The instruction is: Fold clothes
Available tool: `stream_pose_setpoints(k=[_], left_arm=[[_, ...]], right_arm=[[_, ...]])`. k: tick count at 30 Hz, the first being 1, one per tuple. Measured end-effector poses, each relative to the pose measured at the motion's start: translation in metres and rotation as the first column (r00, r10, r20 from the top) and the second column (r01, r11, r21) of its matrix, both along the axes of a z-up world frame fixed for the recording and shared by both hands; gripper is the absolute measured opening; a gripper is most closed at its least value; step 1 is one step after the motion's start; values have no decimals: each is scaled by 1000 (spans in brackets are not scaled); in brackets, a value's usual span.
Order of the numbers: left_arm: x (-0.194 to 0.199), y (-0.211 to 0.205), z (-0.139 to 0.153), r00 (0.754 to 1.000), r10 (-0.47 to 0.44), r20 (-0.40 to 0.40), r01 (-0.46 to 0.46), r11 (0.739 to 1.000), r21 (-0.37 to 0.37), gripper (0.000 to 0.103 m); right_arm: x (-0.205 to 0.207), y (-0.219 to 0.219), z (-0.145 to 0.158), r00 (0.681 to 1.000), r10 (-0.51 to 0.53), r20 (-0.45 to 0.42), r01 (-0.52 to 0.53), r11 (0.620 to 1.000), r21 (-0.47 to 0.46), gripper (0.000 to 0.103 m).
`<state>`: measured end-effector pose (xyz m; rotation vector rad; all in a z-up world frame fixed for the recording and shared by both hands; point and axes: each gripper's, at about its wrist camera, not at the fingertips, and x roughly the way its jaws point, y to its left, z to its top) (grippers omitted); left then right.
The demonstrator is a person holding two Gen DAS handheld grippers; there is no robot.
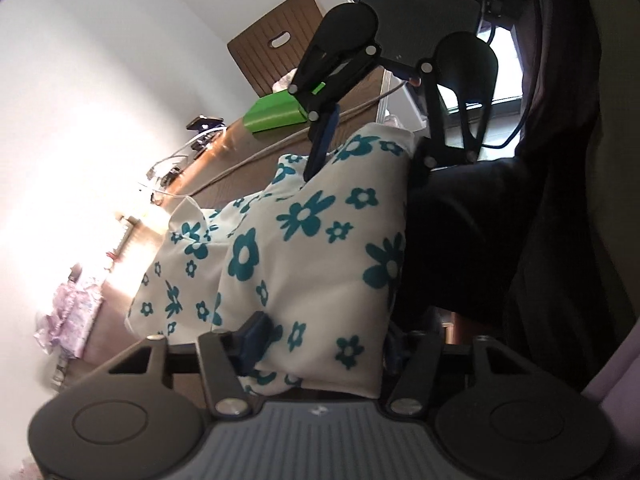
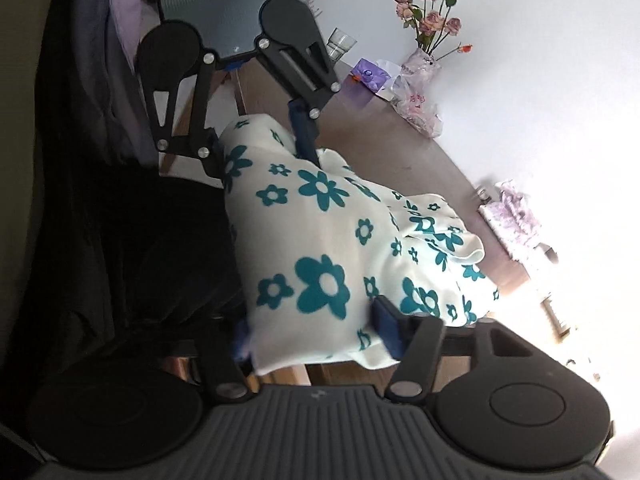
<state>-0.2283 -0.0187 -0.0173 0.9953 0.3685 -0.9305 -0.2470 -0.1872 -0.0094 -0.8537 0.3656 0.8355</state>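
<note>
A white garment with teal flowers (image 1: 304,248) is stretched between my two grippers above a wooden table (image 1: 224,152). My left gripper (image 1: 320,344) is shut on its near edge in the left wrist view; my right gripper (image 1: 360,148) grips the far edge there. In the right wrist view my right gripper (image 2: 316,340) is shut on the garment (image 2: 320,232), and my left gripper (image 2: 264,148) holds the far edge. The rest of the cloth hangs down in folds onto the table (image 2: 400,152).
A green box (image 1: 276,114) and a brown cardboard box (image 1: 276,44) stand at the table's far end, with cables (image 1: 180,160). A vase of pink flowers (image 2: 424,60), a glass (image 2: 340,46) and purple packets (image 2: 370,74) stand along the white wall. The person's dark clothing (image 2: 120,220) is beside the garment.
</note>
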Motion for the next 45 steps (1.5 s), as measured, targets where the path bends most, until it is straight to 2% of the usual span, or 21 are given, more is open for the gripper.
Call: stream_pose_setpoints(k=[4,7,10,13,16,18,22,24,25,26,27,30,32,33,34,35,37,39,40,42,45], left_arm=[[11,3,17,993,-22,-116,20,1000,-16,40],[27,14,36,960,-38,-279,6,993,-118,28],[46,27,56,892,-74,-445,-37,971,-236,24],[66,42,74,796,-129,-591,-107,932,-347,22],[105,60,75,708,-167,-686,-237,859,-453,20],[131,72,73,650,-197,-734,-326,800,-503,19],[172,92,53,526,-225,-820,-546,651,-528,18],[185,99,40,476,-216,-853,-642,578,-504,18],[188,100,36,466,-207,-860,-671,551,-496,18],[190,101,34,459,-197,-866,-697,525,-489,18],[190,99,34,460,-182,-869,-715,505,-484,18],[190,96,39,465,-132,-875,-760,447,-471,18],[196,96,42,461,-69,-885,-801,396,-448,21],[198,94,41,454,-7,-891,-827,369,-424,27],[201,92,40,443,54,-895,-851,339,-401,33],[202,90,40,438,108,-893,-867,315,-387,35],[200,86,41,465,182,-866,-865,303,-401,40],[198,81,42,491,252,-834,-860,294,-418,54],[196,80,43,498,286,-819,-860,285,-423,66],[193,82,42,488,353,-798,-871,250,-423,75],[198,82,38,463,363,-808,-885,231,-404,75]], right_arm=[[9,-8,16,996,19,-90,-15,999,51,37],[18,-22,35,970,37,-242,-4,991,136,34],[33,-44,55,907,97,-409,22,961,276,34],[50,-68,67,855,148,-497,76,912,403,34],[76,-83,67,837,158,-524,169,836,522,40],[94,-89,60,840,114,-530,263,769,583,62],[115,-101,43,802,68,-593,425,631,648,65],[123,-98,34,782,29,-623,485,601,636,65],[125,-96,31,767,7,-642,517,587,623,64],[128,-94,29,751,-11,-660,546,571,613,51],[129,-93,29,742,2,-670,562,542,624,26],[139,-87,33,723,-15,-691,612,477,630,21],[146,-86,37,704,-36,-709,648,442,620,21],[154,-83,35,673,-39,-739,682,419,599,22],[159,-81,34,651,-59,-756,708,406,578,25],[164,-78,34,633,-81,-770,730,393,559,35],[164,-69,36,667,-165,-726,721,389,574,53],[162,-60,37,710,-240,-662,694,395,601,72],[161,-57,36,722,-260,-641,685,398,610,72],[169,-57,30,722,-250,-645,686,383,618,71],[186,-61,19,688,-192,-700,717,327,616,64]])
